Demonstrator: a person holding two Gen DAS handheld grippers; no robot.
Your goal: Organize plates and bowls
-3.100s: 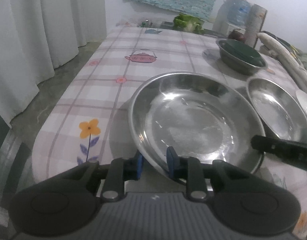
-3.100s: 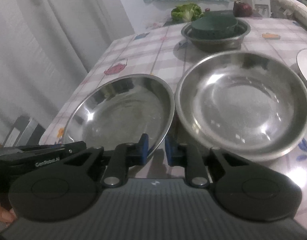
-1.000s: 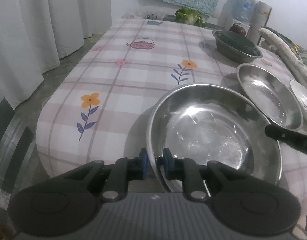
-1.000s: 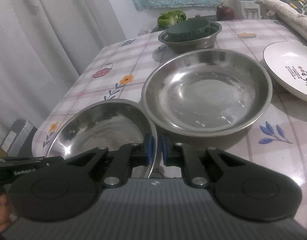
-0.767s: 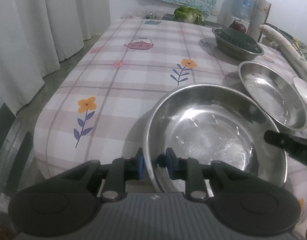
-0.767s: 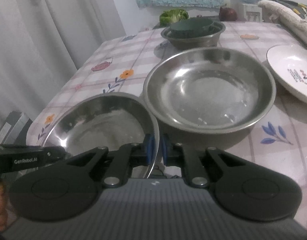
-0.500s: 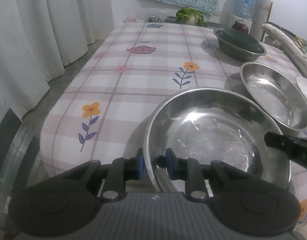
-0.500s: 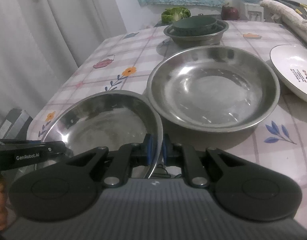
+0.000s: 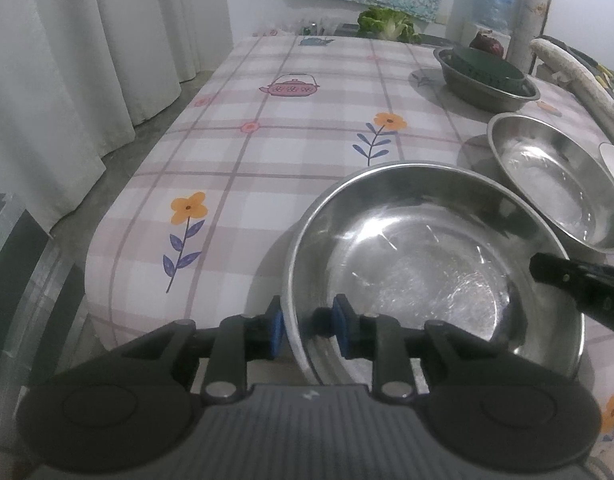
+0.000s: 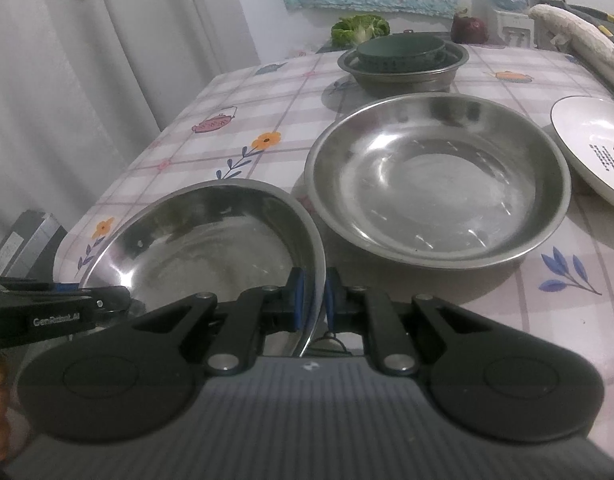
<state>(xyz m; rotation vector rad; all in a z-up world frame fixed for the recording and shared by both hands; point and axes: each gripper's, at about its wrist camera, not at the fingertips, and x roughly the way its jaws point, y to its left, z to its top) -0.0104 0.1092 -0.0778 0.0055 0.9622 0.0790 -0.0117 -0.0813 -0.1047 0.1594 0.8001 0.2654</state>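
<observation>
Right tool (image 10: pixel 311 298) on near steel plate's (image 10: pixel 211 248) rim.

near steel plate (image 9: pixel 427 272): polished metal, glossy, faintly scuffed in the well. second steel plate (image 10: pixel 439 184): same bright metal. white plate (image 10: pixel 599 148): glazed, glossy, looks ceramic. green bowl (image 10: pixel 399 53): matt, inside a duller metal basin (image 10: pixel 407 74). desk cloth (image 9: pixel 267 152): smooth printed check. curtain (image 9: pixel 87 60): soft matt cloth.

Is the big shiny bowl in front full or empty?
Empty. The near steel bowl shows only its bare, shiny bottom in both views, with nothing lying inside it.
</observation>
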